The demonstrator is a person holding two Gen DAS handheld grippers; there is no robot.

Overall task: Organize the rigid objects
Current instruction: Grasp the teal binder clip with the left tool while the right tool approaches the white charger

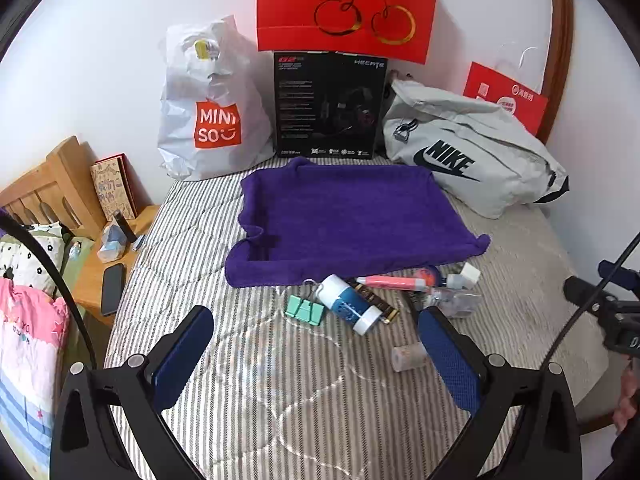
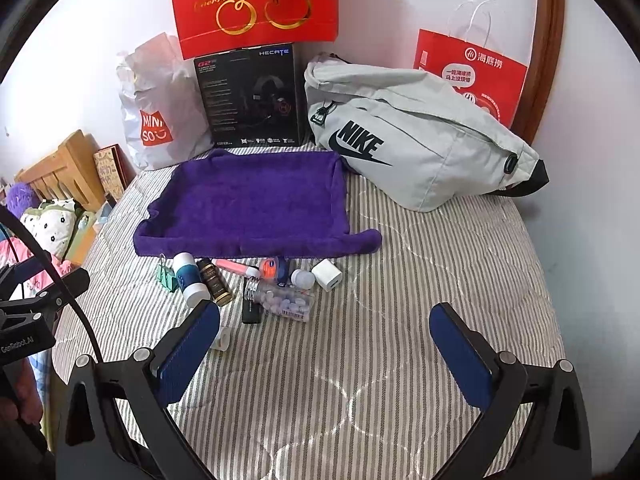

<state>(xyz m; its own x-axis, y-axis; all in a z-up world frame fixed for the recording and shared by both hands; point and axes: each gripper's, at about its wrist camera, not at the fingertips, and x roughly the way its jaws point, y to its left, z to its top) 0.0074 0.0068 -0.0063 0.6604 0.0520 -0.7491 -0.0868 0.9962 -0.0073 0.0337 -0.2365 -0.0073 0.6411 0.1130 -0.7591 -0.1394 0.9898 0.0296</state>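
Note:
A purple cloth tray (image 1: pixel 352 220) (image 2: pixel 248 204) lies on the striped bed, nothing in it. Small items lie in a heap along its near edge: a white and blue bottle (image 1: pixel 350 302) (image 2: pixel 189 278), green binder clips (image 1: pixel 305 310) (image 2: pixel 167 276), a pink tube (image 1: pixel 394 282) (image 2: pixel 236 267), a dark tube (image 2: pixel 215 281), a clear pill bottle (image 2: pixel 282 301), a white charger cube (image 2: pixel 327 274) and a small tape roll (image 1: pixel 407 356) (image 2: pixel 222 338). My left gripper (image 1: pixel 316 326) is open and empty just short of the heap. My right gripper (image 2: pixel 326 322) is open and empty, the heap to its upper left.
Along the wall stand a Miniso bag (image 1: pixel 212 112), a black headset box (image 1: pixel 330 106), a red gift bag (image 1: pixel 346 4), a grey Nike bag (image 2: pixel 408 136) and a red paper bag (image 2: pixel 472 72). A wooden nightstand (image 1: pixel 96 276) with a phone is left of the bed.

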